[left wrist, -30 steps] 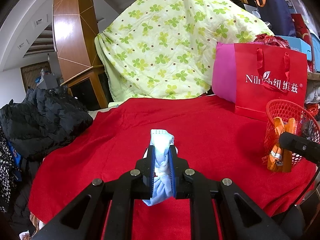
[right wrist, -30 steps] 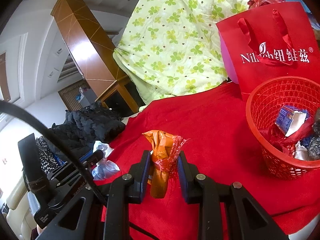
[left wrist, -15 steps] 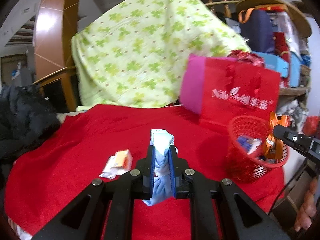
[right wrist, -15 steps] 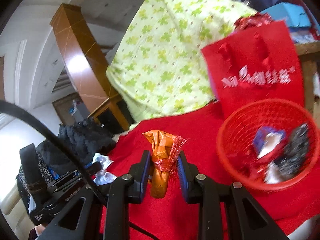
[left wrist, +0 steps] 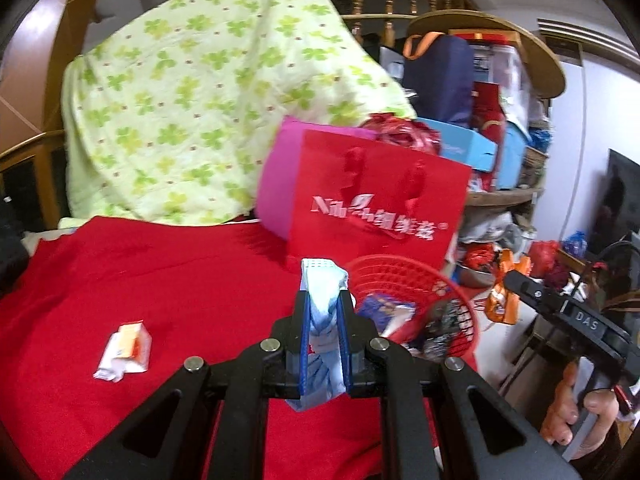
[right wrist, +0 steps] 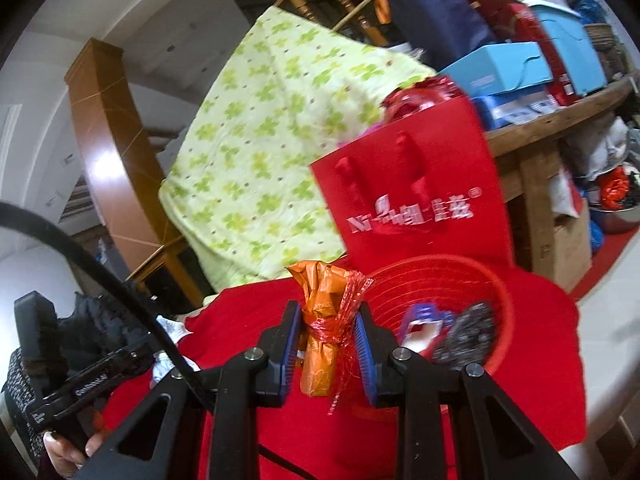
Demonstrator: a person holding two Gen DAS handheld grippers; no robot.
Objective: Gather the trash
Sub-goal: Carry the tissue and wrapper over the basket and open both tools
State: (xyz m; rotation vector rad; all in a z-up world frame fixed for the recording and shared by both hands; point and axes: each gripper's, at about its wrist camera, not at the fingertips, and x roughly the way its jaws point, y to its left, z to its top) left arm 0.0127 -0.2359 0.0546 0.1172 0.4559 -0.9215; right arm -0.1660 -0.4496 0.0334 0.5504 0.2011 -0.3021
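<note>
The landmark is the red mesh basket [left wrist: 416, 276], which stands on the red cloth [left wrist: 160, 280] at its far corner, directly in front of the red paper bag [left wrist: 376, 204].

The left gripper [left wrist: 325, 312] is clamped on a light blue crumpled wrapper [left wrist: 322, 304]. The wrapper sits upright between the blue pads, just beside the basket's near rim and above the cloth.

The right gripper [right wrist: 327, 332] is clamped on an orange wrapper [right wrist: 320, 328] bound with red shiny strands. This piece is held just beside the basket [right wrist: 440, 280], above the cloth [right wrist: 312, 432].

The basket already holds a blue-and-white packet [left wrist: 386, 308] and a dark speckled wrapper [left wrist: 444, 320].

An orange-and-white crumpled carton [left wrist: 125, 345] lies flat on the cloth, well apart from the basket.

A green clover-print quilt [left wrist: 192, 112] is draped behind the paper bag.
</note>
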